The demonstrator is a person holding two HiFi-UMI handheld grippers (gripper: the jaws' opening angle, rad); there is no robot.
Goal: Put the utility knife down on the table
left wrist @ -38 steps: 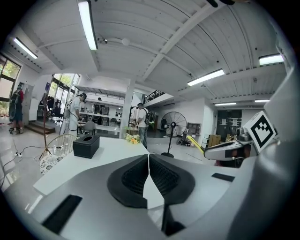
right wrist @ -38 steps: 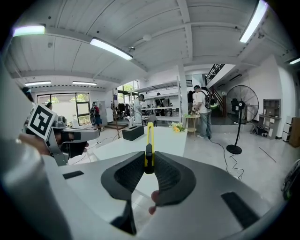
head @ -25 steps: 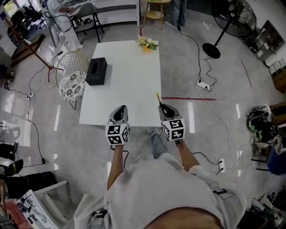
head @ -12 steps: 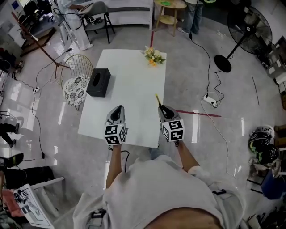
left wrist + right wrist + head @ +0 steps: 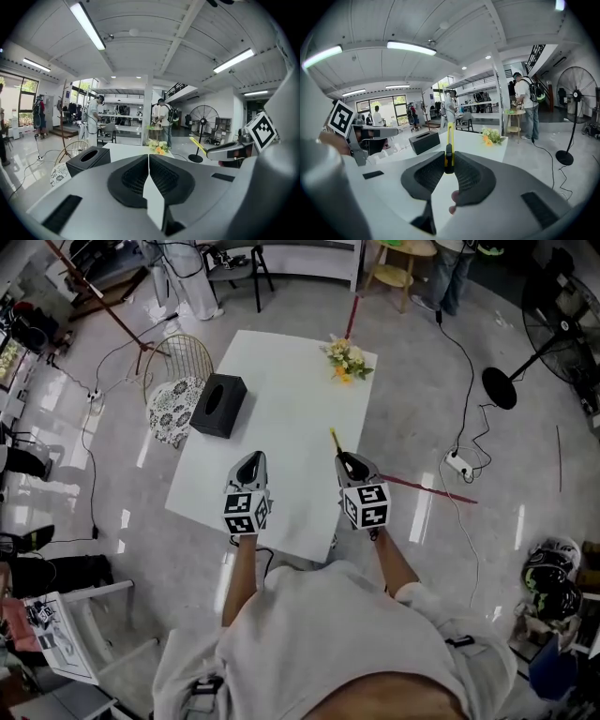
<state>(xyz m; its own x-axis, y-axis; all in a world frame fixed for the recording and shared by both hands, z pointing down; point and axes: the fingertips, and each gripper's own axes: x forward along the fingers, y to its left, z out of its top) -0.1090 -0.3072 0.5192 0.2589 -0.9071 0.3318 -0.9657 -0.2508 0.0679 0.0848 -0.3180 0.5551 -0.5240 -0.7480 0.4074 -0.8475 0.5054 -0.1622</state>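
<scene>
Two grippers hung side by side over the near end of a white table (image 5: 281, 399), each in one of the person's hands. The left gripper (image 5: 250, 461) had its jaws pressed together with nothing between them, as its own view showed plainly (image 5: 148, 158). The right gripper (image 5: 345, 461) was closed on the utility knife (image 5: 334, 440), its pads clamping the black and yellow body near the butt. The rest of the knife (image 5: 449, 138) stuck out past the tips, pointing toward the far end of the table. The knife was held in the air above the table's near right part, just inside the right edge, not resting on the surface.

On the left side of the table, farther off, sat a black tissue box (image 5: 218, 406). A small bunch of flowers (image 5: 348, 359) lay at the far right corner. A wire chair with a patterned cushion (image 5: 175, 409) stood just beside the table's left edge. A standing fan (image 5: 500, 388) was on the floor well to the right, with a power strip (image 5: 458, 463) and cable nearer. People stood by a stool (image 5: 403, 263) at the far side of the room.
</scene>
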